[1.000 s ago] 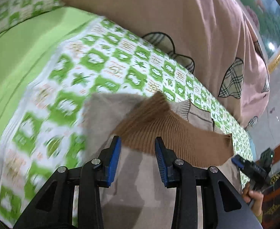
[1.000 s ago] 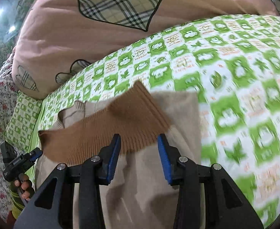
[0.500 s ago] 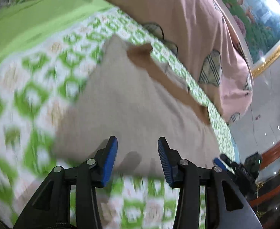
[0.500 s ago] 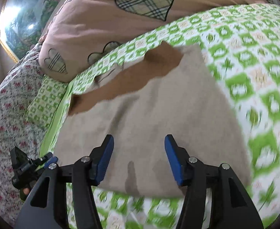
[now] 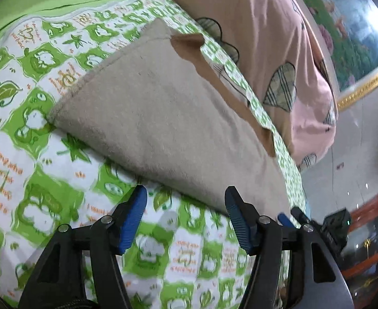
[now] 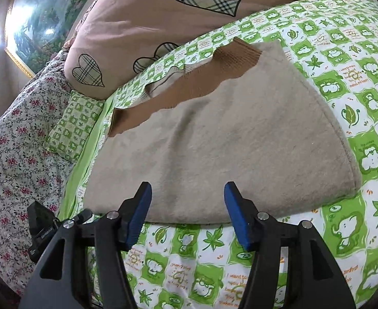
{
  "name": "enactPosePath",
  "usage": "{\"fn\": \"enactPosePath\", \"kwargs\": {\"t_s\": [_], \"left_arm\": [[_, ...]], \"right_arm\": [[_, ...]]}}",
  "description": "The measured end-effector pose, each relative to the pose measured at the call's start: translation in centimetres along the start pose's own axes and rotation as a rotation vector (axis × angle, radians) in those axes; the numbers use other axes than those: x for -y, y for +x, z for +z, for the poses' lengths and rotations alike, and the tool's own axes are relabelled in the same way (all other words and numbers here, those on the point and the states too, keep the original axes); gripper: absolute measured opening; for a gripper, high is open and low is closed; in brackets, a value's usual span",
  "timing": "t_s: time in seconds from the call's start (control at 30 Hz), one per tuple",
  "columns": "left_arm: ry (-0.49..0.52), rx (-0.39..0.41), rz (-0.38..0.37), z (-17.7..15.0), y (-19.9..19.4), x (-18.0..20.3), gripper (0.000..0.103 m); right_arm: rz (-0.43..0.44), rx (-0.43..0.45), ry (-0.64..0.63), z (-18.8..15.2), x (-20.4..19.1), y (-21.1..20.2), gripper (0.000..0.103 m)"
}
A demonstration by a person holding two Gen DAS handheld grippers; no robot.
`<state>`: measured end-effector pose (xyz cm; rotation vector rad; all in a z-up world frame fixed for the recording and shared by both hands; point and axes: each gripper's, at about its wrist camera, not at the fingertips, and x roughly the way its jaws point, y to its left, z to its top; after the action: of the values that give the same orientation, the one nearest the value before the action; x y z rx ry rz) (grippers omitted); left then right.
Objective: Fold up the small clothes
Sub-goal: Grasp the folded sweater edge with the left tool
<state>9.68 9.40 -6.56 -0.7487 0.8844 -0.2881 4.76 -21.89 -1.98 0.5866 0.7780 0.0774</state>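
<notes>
A beige knit garment (image 5: 163, 118) with a brown ribbed hem (image 5: 214, 77) lies folded flat on the green-and-white patterned sheet (image 5: 42, 139). It also shows in the right wrist view (image 6: 230, 139), its brown hem (image 6: 189, 85) at the far edge. My left gripper (image 5: 185, 213) is open and empty, just short of the garment's near edge. My right gripper (image 6: 187, 208) is open and empty over the near edge of the garment. Each gripper shows in the other's view: the right gripper (image 5: 299, 216) at the right, the left gripper (image 6: 85, 213) at the left.
A pink duvet with plaid hearts (image 6: 189, 13) is bunched along the far side of the bed. A floral cover (image 6: 13, 139) and a small green checked pillow (image 6: 73, 121) lie to the left. A framed painting (image 5: 356, 38) hangs on the wall behind.
Both grippers have pulled back from over the brown hem to the garment's near edge and opened wider. The garment now lies folded with its hem at the far side.
</notes>
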Motion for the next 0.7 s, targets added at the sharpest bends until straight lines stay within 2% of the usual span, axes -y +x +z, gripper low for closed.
{"fn": "enactPosePath", "kwargs": {"t_s": [0.2, 0.3, 0.37, 0.43, 0.47, 0.53, 0.63, 0.7], "left_arm": [[-0.094, 0.073, 0.009, 3.1, 0.7, -1.5, 0.063], [-0.126, 0.113, 0.037, 5.0, 1.3, -2.0, 0.063], [-0.124, 0.145, 0.062, 6.1, 1.7, -1.9, 0.054], [-0.096, 0.168, 0.107, 6.9, 2.1, -1.5, 0.026], [-0.084, 0.171, 0.116, 7.2, 2.2, -1.5, 0.021], [-0.036, 0.185, 0.128, 7.5, 2.3, -0.3, 0.013], [0.097, 0.204, 0.137, 7.4, 2.1, 3.0, 0.010], [0.177, 0.205, 0.099, 7.2, 2.0, 5.7, 0.010]], "right_arm": [[0.009, -0.001, 0.002, 0.3, 0.2, 0.1, 0.060], [0.012, -0.002, 0.006, 0.7, 0.6, 0.3, 0.060], [0.015, -0.003, 0.006, 1.2, 0.7, 0.5, 0.061], [0.016, -0.007, 0.000, 1.8, 0.8, 0.7, 0.061], [0.016, -0.008, -0.004, 2.1, 0.8, 0.7, 0.061], [0.027, -0.008, -0.006, 3.1, 1.0, 1.0, 0.061], [0.033, -0.012, -0.011, 4.7, 1.4, 1.3, 0.061], [0.050, -0.018, -0.020, 5.9, 1.8, 1.6, 0.061]]}}
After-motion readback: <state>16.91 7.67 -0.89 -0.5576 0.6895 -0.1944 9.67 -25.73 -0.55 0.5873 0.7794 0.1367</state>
